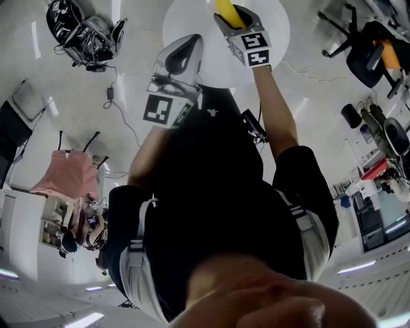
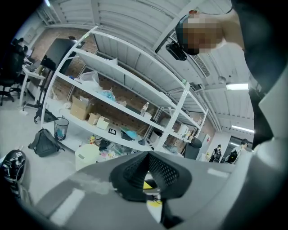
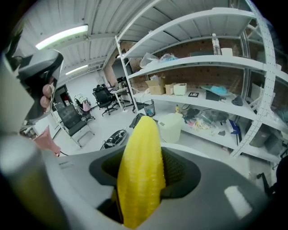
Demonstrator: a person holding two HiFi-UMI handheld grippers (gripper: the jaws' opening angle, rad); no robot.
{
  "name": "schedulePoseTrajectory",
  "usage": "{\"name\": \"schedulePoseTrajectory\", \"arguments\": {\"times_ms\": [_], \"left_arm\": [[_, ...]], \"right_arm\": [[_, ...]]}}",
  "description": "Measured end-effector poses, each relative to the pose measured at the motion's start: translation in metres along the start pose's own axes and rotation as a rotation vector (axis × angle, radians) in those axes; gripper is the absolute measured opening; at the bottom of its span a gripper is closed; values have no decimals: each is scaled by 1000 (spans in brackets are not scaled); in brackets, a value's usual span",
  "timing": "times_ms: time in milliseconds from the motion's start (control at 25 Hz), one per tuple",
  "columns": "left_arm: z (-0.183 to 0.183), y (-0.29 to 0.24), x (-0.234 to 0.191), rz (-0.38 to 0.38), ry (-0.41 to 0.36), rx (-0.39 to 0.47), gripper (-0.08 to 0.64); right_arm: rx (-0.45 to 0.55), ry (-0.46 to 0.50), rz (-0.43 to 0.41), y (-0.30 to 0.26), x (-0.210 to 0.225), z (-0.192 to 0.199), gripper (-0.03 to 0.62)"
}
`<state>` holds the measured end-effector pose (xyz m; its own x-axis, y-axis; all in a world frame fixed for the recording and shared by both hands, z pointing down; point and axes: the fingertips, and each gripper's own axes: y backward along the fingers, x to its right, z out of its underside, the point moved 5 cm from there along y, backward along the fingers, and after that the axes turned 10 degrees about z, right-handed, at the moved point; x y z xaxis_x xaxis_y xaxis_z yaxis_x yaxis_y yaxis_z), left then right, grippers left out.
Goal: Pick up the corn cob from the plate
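- A tall white shelf rack (image 3: 198, 58) with boxes and loose items filled the background of both gripper views, against a brick wall.
- A round white counter (image 1: 192, 19) lay at the top of the head view, and both of the person's (image 1: 218, 192) arms reached toward it.
- The left claw (image 1: 182, 54) was held beside the right one, a little lower in the head view. In its own view its two black meshed pads (image 2: 168, 173) were pressed together, with nothing between them.
- The right claw (image 1: 234, 16) was pinching the corn cob (image 3: 141, 170) between its pads. It gripped the lower part of the cob.
- The corn cob was yellow and stood lengthwise out of the jaws, with its tip beyond the claw. In the head view it showed in front of the counter.
- On the floor before the rack stood a pale bucket (image 3: 171, 127). A wire bin (image 2: 60, 128) and a black bag (image 2: 45, 143) were further along the rack.
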<state>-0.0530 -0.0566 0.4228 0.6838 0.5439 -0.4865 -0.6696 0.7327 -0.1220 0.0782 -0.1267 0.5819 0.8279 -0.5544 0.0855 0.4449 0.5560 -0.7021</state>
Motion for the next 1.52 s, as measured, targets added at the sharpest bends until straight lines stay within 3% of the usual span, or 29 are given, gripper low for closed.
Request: {"name": "schedulePoseTrajectory", "arguments": {"times_ms": [1000,1520], "left_arm": [[-33,18,95,58,-125,71,2],[-40,29,135,38,-193,87,2]], "right_arm": [[154,-103,12,139,-12,-16,235],[272,-177,-24,204,-22,-23,235]]}}
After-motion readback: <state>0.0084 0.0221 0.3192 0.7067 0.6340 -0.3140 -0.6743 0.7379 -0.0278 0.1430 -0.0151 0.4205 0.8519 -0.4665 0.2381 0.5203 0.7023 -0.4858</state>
